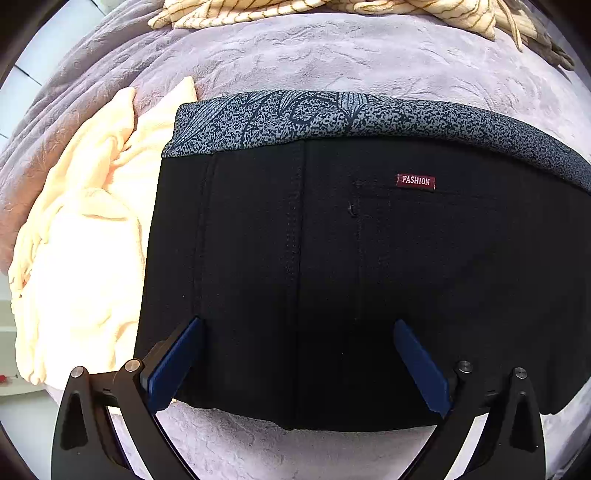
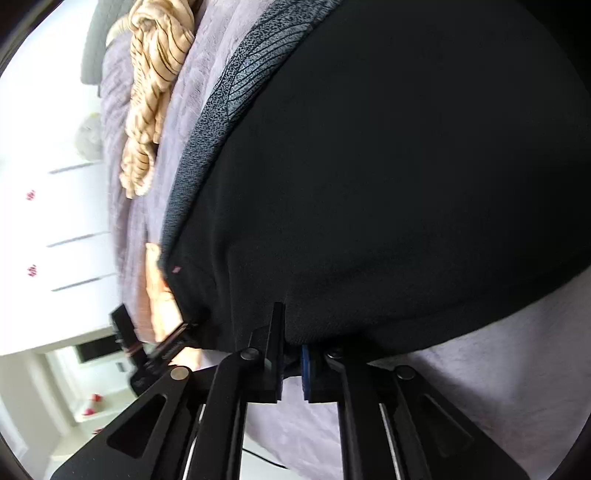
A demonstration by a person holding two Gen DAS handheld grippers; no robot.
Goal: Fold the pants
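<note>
I've got the pants [image 1: 332, 277] lying on the bed [image 1: 332, 62], already folded into a compact block — the speckled grey waistband [image 1: 369, 118] runs along its far edge, and the red label [image 1: 416, 181] sits face up just below it. By my reading most of the folding is done; what's left is perhaps one last fold or a tidy-up, and I can't tell how many layers are stacked.

My left gripper [image 1: 297, 354] hangs over the near edge of the block, jaws spread wide, blue pads clear of the cloth — released, nothing between them that they press on.

My right gripper [image 2: 291, 365] is at the near edge too, jaws clenched nearly together with the black hem right at the tips. It looks like a pinch on the pants, though the contact itself is dark.

Materials now: the pants are matte black with stitched seams, the waistband has a leaf print, the bed cover is plush lilac with an embossed pattern. A soft cream cloth [image 1: 85, 240] lies crumpled at the block's left, and a striped tan fabric [image 1: 332, 11] is bunched at the bed's far edge.
</note>
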